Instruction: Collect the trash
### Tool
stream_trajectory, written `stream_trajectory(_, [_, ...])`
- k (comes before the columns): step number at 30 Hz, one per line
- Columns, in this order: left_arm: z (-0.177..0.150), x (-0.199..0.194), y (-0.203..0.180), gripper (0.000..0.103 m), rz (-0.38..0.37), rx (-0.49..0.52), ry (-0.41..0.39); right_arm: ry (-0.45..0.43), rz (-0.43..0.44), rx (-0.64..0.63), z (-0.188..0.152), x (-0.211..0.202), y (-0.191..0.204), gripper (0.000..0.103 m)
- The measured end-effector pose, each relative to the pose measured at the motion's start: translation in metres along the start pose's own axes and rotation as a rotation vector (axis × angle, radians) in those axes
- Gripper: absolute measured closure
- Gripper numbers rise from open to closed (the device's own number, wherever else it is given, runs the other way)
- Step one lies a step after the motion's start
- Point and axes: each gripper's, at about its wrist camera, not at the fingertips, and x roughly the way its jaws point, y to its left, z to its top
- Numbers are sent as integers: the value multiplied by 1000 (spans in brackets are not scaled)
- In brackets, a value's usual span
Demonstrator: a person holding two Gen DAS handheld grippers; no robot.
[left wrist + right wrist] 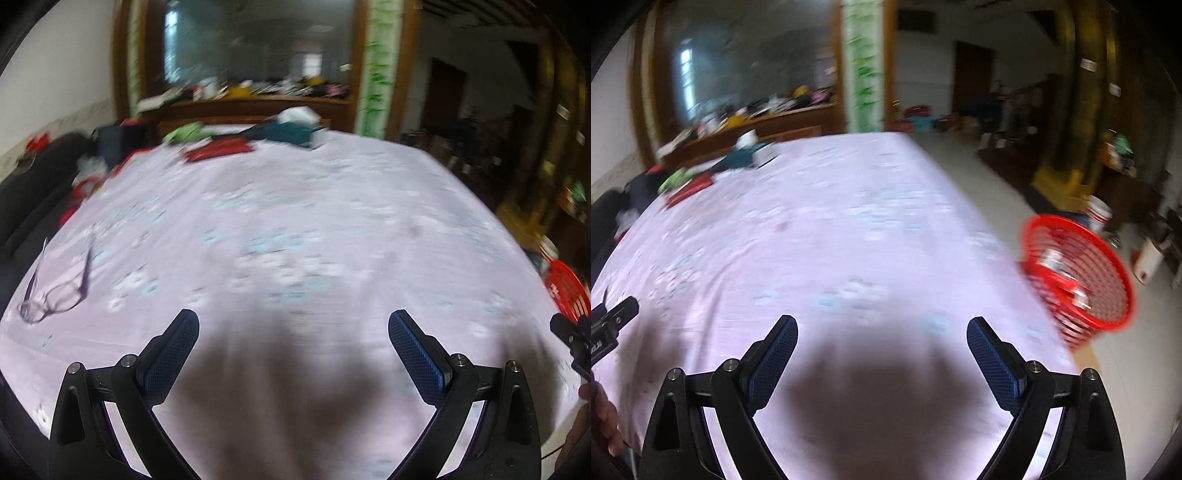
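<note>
Both claws stand released, with nothing between their blue ribbed pads. Left claw [293, 326]: jaws spread wide above the near part of the table [332, 192], which is covered by a pale lilac cloth printed with white and light-blue flowers. Right claw [882, 332]: jaws equally wide apart, also above the near part of the same cloth. Each claw casts a dark shadow on the cloth directly below it.

Red plastic mesh basket [1078, 273]: located just off the right edge of the table, tilted, with its open mouth facing up and to the right. Several pieces of trash lie inside it; motion blur prevents identification. In the left wrist view, only a part of this basket shows at the far right edge of the picture.

Purple-framed eyeglasses [55, 295]: lying on the cloth at the near left, temples unfolded and pointing away.

Far left end of the table: a teal tissue box [291, 133] with white tissue protruding, a red flat packet [218, 149] and a green crumpled item [184, 133], grouped near one another.

Both views are blurred.
</note>
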Motion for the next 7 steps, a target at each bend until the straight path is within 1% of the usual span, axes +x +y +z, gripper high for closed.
stream_trajectory(2, [2, 10, 17, 1, 22, -26, 32, 48, 40, -25, 6, 17, 19, 8])
stream_trajectory(3, [3, 15, 23, 1, 20, -32, 51, 81, 61, -35, 10, 30, 32, 8])
stream_trajectory(5, [4, 27, 33, 1, 0, -47, 107, 138, 64, -54, 14, 50, 51, 8])
stream_trajectory(7, [6, 34, 34, 1, 17, -26, 127, 161, 57, -73, 18, 65, 64, 8])
